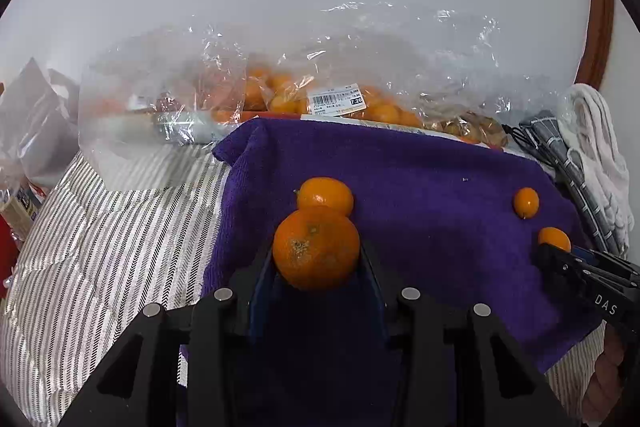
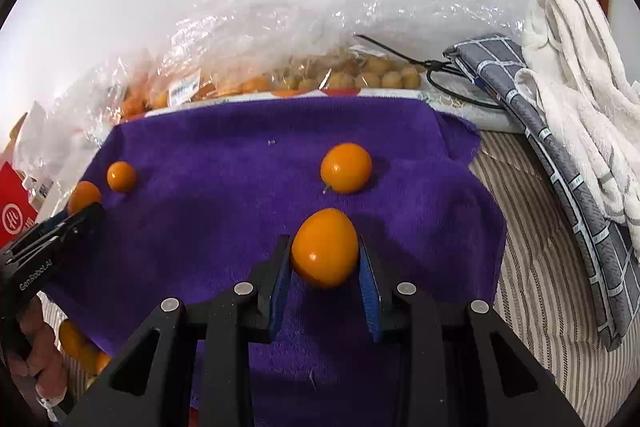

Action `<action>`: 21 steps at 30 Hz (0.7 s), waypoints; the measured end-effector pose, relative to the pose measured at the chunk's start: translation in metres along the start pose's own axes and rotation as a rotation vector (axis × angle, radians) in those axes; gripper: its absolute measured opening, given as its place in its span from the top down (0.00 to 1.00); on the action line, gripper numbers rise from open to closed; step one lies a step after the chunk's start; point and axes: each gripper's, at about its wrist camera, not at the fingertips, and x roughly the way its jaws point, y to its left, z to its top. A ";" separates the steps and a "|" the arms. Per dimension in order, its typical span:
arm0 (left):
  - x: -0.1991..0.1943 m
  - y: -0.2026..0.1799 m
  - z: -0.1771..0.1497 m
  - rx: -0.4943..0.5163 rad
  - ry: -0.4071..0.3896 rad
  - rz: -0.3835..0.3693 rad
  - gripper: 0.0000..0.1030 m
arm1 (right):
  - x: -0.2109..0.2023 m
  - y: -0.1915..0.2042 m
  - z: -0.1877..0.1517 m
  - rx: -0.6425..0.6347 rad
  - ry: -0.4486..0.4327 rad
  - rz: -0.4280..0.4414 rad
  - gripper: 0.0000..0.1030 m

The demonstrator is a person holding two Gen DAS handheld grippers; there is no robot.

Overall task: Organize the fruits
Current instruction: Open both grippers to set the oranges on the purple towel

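My left gripper (image 1: 317, 255) is shut on a large mandarin (image 1: 316, 249) just above the purple towel (image 1: 420, 179); a smaller orange fruit (image 1: 325, 195) lies right behind it. My right gripper (image 2: 325, 259) holds a smooth orange kumquat (image 2: 325, 249) between its blue pads over the same towel (image 2: 224, 163). Another kumquat (image 2: 346, 167) lies ahead of it, and one more (image 2: 121, 176) at the towel's left. In the left wrist view two kumquats (image 1: 526, 202) (image 1: 554, 239) lie at the right by the right gripper's tip.
Clear plastic bags of orange fruit (image 1: 280, 95) and of tan round fruit (image 2: 372, 73) lie behind the towel. A grey patterned cloth (image 2: 560, 163) and a white towel (image 2: 580, 75) sit at the right. Striped bedding (image 1: 100, 235) surrounds the towel. A red box (image 2: 14, 211) is at the left.
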 end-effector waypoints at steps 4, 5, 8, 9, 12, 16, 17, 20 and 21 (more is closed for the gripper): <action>-0.001 -0.001 0.000 0.013 -0.004 0.009 0.62 | 0.000 -0.001 -0.002 0.001 0.004 -0.006 0.69; -0.001 -0.001 0.000 0.015 -0.001 0.009 0.62 | -0.001 -0.001 -0.003 -0.003 0.000 -0.010 0.69; 0.001 0.001 0.000 0.005 0.015 0.003 0.62 | -0.004 -0.002 -0.003 -0.011 -0.006 -0.031 0.68; 0.000 0.001 0.000 0.000 0.017 -0.003 0.62 | -0.005 -0.002 -0.003 -0.010 -0.008 -0.030 0.68; 0.000 0.001 0.000 0.002 0.009 0.003 0.62 | -0.010 -0.004 -0.003 -0.006 -0.026 -0.025 0.54; 0.003 0.001 -0.001 0.005 0.016 0.012 0.62 | -0.013 -0.007 -0.003 0.010 -0.022 -0.035 0.46; 0.003 0.001 -0.002 0.001 0.017 0.009 0.62 | -0.014 -0.008 -0.003 0.015 -0.021 -0.032 0.46; 0.002 0.004 -0.001 -0.010 0.006 0.001 0.54 | -0.016 -0.008 -0.005 0.017 -0.033 -0.035 0.43; 0.000 0.005 -0.001 -0.014 -0.001 -0.002 0.51 | -0.017 -0.007 -0.006 0.013 -0.039 -0.040 0.43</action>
